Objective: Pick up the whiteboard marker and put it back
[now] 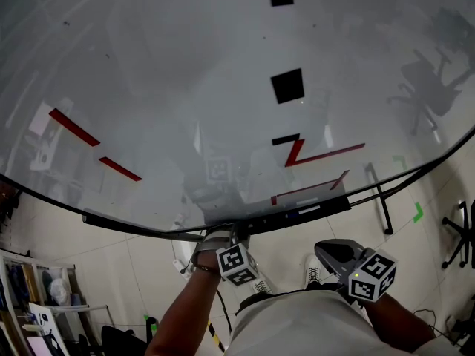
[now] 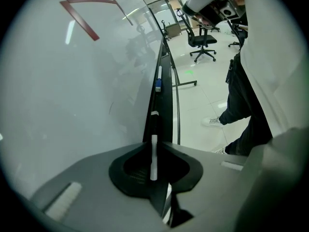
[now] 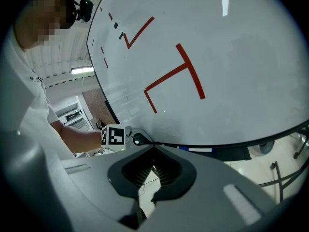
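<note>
Left hand-held gripper (image 2: 153, 151) clenched on white-barrelled, black-capped whiteboard marker (image 2: 154, 124). Marker pointed to 12 o'clock along black tray ledge (image 2: 166, 95) under glossy whiteboard (image 2: 72, 105).

Right hand-held gripper (image 3: 154, 167) clenched, nothing between jaws, well apart at 4 o'clock in head view.

Risks:
- Thin barrel apparently pinched near one end, so could pivot or slip.
- Release off-centre could roll marker over ledge lip to floor.
- Could knock blue-capped marker (image 2: 158, 79) further along ledge.

Hard to tell:
- Whether marker touched ledge or hung above it.
- Rear end of marker hidden behind jaws.
- Head view showed no marker.
</note>
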### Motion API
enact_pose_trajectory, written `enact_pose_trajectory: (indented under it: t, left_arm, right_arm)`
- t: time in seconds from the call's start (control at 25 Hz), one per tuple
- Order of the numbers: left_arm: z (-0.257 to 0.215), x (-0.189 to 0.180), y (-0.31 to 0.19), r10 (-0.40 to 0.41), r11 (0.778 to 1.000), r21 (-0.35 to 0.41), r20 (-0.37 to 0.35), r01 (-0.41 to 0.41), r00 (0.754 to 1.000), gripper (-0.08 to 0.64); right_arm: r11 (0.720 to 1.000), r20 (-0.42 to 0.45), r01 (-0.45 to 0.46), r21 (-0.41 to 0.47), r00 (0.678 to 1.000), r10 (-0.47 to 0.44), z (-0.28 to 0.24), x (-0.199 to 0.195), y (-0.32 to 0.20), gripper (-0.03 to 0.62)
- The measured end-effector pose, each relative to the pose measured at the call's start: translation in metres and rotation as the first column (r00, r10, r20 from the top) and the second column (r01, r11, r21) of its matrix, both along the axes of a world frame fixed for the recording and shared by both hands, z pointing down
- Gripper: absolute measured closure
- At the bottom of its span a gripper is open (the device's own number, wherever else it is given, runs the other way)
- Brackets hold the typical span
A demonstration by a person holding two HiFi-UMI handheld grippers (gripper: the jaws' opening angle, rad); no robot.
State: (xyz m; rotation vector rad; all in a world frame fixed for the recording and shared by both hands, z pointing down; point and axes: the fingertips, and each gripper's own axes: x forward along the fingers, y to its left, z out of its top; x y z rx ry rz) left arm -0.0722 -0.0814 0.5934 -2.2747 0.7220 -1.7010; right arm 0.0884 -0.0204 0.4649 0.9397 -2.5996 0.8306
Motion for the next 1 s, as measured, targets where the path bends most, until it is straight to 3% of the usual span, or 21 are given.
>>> enact_pose_trajectory:
  t: [0.24, 0.72, 1.0]
  left_arm:
    - [-0.021, -0.002, 0.003, -0.039, 0.999, 0.029, -0.062, 0.041, 0.997, 0.508]
    - [-0.045, -0.002, 0.016, -0.097, 0.995, 0.005, -0.180, 0.099, 0.979, 0.508]
    - [-0.048, -0.003, 0.016, -0.120, 0.992, 0.002, -0.198, 0.123, 0.973, 0.508]
  right_arm:
    - [1.000, -0.002, 0.014, 0.001, 1.000, -0.014, 0.000, -0.004, -0.002, 0.591]
    - [1.000, 0.003, 0.024, 0.011, 1.000, -0.024, -0.001, -0.011, -0.005, 0.591]
    - [1.000, 0.003, 0.015, 0.014, 1.000, -0.015, -0.002, -0.009, -0.004, 0.591]
